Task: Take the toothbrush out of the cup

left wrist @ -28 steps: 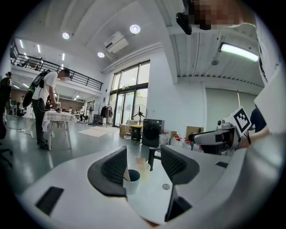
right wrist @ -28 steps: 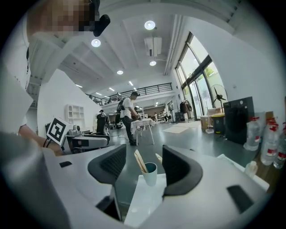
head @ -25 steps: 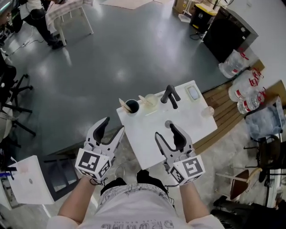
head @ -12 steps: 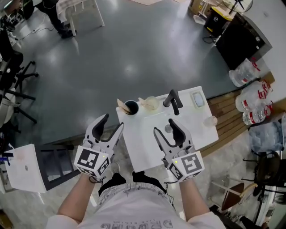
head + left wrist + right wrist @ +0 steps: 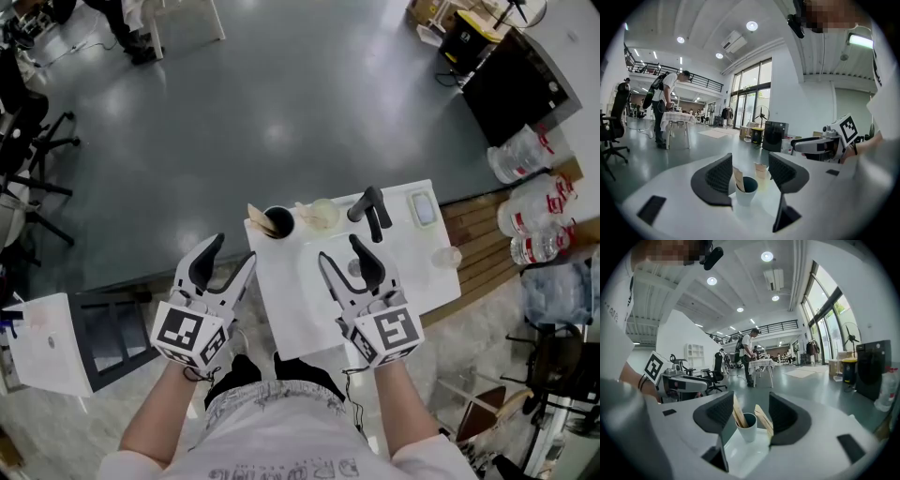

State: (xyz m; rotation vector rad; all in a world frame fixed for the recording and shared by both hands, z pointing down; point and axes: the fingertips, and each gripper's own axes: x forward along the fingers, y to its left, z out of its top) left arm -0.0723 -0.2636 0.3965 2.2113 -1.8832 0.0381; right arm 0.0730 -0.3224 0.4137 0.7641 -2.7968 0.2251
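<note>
The white cup (image 5: 277, 223) stood at the far left corner of the white tabletop (image 5: 298, 314), and the pale wooden toothbrush (image 5: 256, 217) stood in it, leaning out over its left rim. Just to its right sat a clear cup (image 5: 323, 213), then a black tap (image 5: 368, 208). The left gripper (image 5: 232, 255) hung beside the table's left edge, jaws wide and empty. The right gripper (image 5: 340, 251) hovered over the tabletop, jaws wide though just closing a little, nothing between the pads. Both pointed toward the cup, well short of it
</note>
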